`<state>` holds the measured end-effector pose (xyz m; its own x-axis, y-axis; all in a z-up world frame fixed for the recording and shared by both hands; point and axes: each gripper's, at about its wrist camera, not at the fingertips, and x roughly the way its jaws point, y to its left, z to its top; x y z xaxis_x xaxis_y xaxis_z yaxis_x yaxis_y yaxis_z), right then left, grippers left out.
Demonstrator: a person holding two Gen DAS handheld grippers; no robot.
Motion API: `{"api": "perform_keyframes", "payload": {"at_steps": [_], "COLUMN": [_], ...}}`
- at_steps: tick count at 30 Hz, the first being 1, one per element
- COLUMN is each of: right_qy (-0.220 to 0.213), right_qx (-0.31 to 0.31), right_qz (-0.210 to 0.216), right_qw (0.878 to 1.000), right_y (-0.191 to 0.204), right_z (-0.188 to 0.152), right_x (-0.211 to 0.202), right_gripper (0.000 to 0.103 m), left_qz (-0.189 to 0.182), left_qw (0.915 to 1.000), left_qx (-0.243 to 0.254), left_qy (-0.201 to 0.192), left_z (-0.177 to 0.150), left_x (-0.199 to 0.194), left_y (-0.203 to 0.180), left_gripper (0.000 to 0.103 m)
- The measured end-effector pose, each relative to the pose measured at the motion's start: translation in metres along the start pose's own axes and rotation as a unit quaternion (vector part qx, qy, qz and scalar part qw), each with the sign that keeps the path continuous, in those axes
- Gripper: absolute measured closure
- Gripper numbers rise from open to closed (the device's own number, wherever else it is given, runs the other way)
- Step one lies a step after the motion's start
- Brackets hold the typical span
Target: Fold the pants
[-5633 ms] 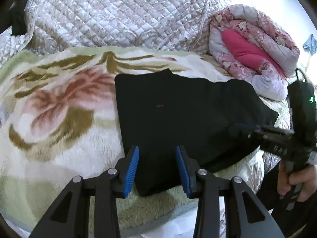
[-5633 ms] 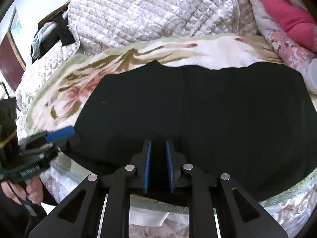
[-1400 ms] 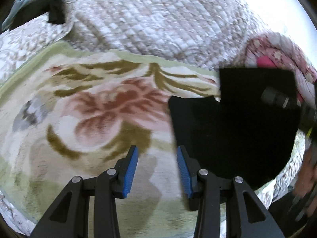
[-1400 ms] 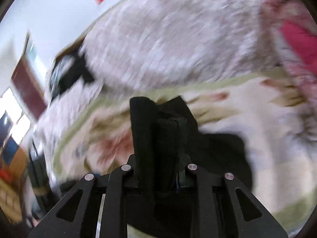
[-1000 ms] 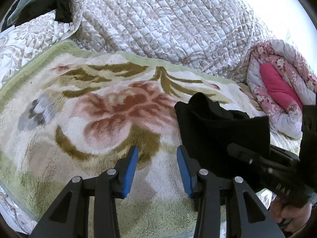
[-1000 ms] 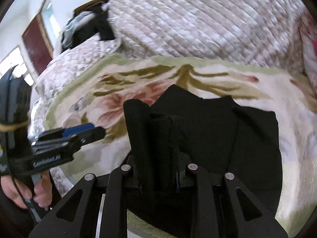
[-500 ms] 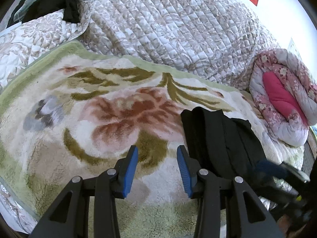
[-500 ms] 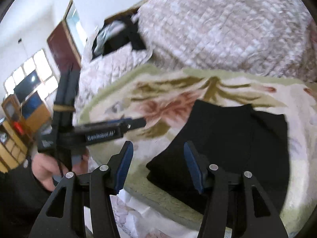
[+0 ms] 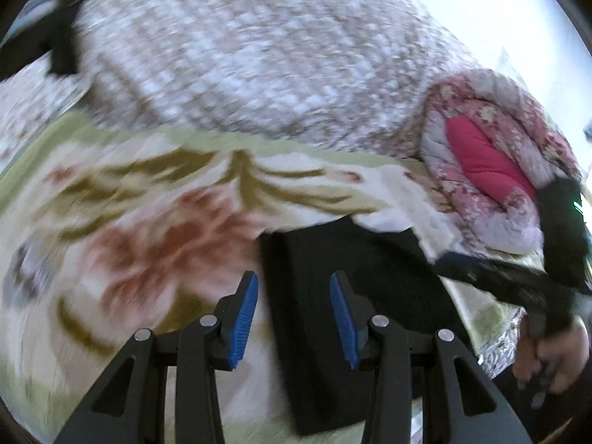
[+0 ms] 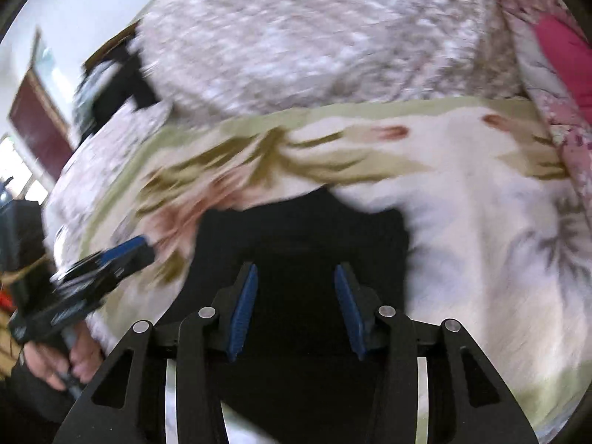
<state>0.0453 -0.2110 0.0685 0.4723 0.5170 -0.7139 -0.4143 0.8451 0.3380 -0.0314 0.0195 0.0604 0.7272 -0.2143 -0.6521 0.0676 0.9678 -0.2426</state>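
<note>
The right gripper (image 10: pixel 294 309), clamped on the black pants (image 9: pixel 344 318) a second ago, now stands wide open and empty like the left gripper (image 9: pixel 294 318) — the pants lie as a compact folded block on the floral blanket (image 9: pixel 148 222), folding apparently complete.
</note>
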Motion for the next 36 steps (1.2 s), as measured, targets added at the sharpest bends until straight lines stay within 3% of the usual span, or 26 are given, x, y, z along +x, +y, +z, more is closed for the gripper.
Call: {"api": "perform_keyframes", "payload": {"at_steps": [5, 8, 10, 11, 13, 15, 17, 24, 25, 27, 31, 36], "right_qy": [0.02, 0.036, 0.049, 0.051, 0.046, 0.056, 0.05, 0.015, 0.007, -0.009, -0.028, -0.018], "right_qx": [0.01, 0.016, 0.01, 0.015, 0.045, 0.072, 0.097, 0.069, 0.064, 0.058, 0.039, 0.013], "right_qz": [-0.018, -0.013, -0.039, -0.053, -0.064, -0.112, -0.087, -0.08, -0.071, -0.044, -0.016, -0.016], "right_qw": [1.0, 0.999, 0.998, 0.997, 0.996, 0.99, 0.99, 0.994, 0.995, 0.997, 0.999, 1.0], "right_y": [-0.024, -0.031, -0.04, -0.047, -0.064, -0.084, -0.094, -0.077, -0.073, -0.063, -0.042, -0.017], "right_z": [0.025, 0.025, 0.026, 0.027, 0.026, 0.022, 0.019, 0.014, 0.014, 0.007, -0.015, -0.047], "right_x": [0.033, 0.053, 0.067, 0.071, 0.072, 0.075, 0.073, 0.043, 0.036, 0.02, -0.004, -0.017], "right_gripper": [0.078, 0.079, 0.092, 0.103, 0.103, 0.103, 0.103, 0.101, 0.098, 0.081, 0.079, 0.079], "left_qz": [-0.032, -0.029, 0.003, 0.007, 0.005, 0.004, 0.007, -0.013, -0.012, -0.013, -0.014, -0.026], "left_qw": [0.9981, 0.9964, 0.9948, 0.9949, 0.9965, 0.9976, 0.9978, 0.9991, 0.9993, 0.9995, 0.9998, 0.9995], "left_qx": [0.053, 0.067, 0.077, 0.079, 0.067, 0.059, 0.059, 0.028, 0.019, 0.004, 0.0, 0.019], "left_qy": [0.009, 0.042, 0.067, 0.061, 0.049, 0.037, 0.03, 0.03, 0.03, 0.027, 0.015, 0.005], "left_z": [0.028, 0.027, 0.017, 0.012, 0.01, 0.004, 0.002, 0.01, 0.012, 0.013, 0.007, -0.024], "left_x": [0.039, 0.077, 0.101, 0.104, 0.098, 0.094, 0.095, 0.091, 0.087, 0.074, 0.043, 0.003], "left_y": [-0.028, -0.032, -0.027, -0.024, -0.02, -0.016, -0.016, -0.006, -0.003, 0.005, 0.009, -0.008], "left_gripper": [0.06, 0.06, 0.064, 0.066, 0.072, 0.073, 0.073, 0.073, 0.073, 0.073, 0.073, 0.073]}}
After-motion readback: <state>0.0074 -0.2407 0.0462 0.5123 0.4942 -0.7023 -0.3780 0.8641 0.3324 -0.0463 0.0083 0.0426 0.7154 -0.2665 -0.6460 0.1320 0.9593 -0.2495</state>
